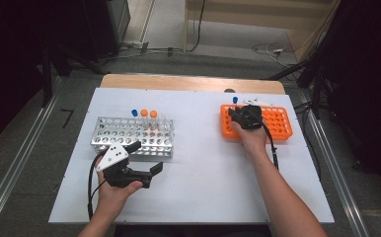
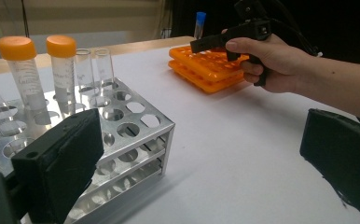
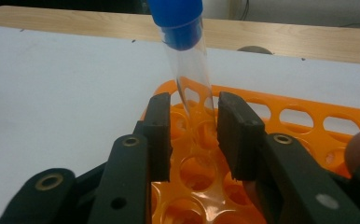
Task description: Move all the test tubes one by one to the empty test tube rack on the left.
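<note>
High view: right claw point(image 1: 239, 114) low over the near-left corner of the orange rack point(image 1: 277, 122); blue-capped tube point(image 1: 235, 100) standing just beyond its tips.

Left gripper view: left claw point(image 2: 201, 154) spread wide, nothing held, beside the metal rack point(image 2: 136, 126).

Right gripper view: tube upright in a corner hole, long axis near vertical, cap leaning slightly left, between narrowed jaws; contact impossible to tell.
</note>
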{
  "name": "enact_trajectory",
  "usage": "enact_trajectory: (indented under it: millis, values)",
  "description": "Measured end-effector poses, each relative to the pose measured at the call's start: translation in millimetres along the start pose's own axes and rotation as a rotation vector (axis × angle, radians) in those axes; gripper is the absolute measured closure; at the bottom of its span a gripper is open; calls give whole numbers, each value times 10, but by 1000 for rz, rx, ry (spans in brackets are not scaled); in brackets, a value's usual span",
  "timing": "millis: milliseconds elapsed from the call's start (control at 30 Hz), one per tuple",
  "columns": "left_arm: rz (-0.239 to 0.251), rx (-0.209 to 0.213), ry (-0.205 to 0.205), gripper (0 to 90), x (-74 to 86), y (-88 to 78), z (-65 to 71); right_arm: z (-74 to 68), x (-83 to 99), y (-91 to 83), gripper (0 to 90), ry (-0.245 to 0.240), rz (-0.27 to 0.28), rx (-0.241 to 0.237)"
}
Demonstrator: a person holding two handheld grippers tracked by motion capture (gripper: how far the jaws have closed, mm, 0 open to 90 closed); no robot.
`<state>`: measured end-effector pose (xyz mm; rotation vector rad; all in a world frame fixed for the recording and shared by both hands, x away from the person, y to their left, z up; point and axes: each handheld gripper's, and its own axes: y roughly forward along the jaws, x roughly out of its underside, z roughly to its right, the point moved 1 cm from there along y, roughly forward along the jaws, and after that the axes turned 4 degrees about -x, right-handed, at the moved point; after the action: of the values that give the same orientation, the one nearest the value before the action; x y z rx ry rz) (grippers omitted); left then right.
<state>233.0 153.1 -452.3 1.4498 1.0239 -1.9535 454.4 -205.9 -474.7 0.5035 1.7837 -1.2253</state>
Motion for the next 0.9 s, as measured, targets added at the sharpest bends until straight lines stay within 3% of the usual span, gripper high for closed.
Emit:
enact_trajectory:
  millis: [167,267,433,667,900]
  values:
    - [-2,1,0,0,-1,12,1,10,15,36,750,-5,13,45]
    - [-1,3,2,0,-4,24,10,22,-1,1,753,4,36,31]
    - [-1,6,4,0,-24,39,28,25,-55,-142,755,-26,87,17]
    - [0,28,21,1,-77,103,97,-40,-71,-398,754,-67,127,-53]
    - [2,58,43,5,-166,203,200,-248,39,-671,754,-126,123,-158]
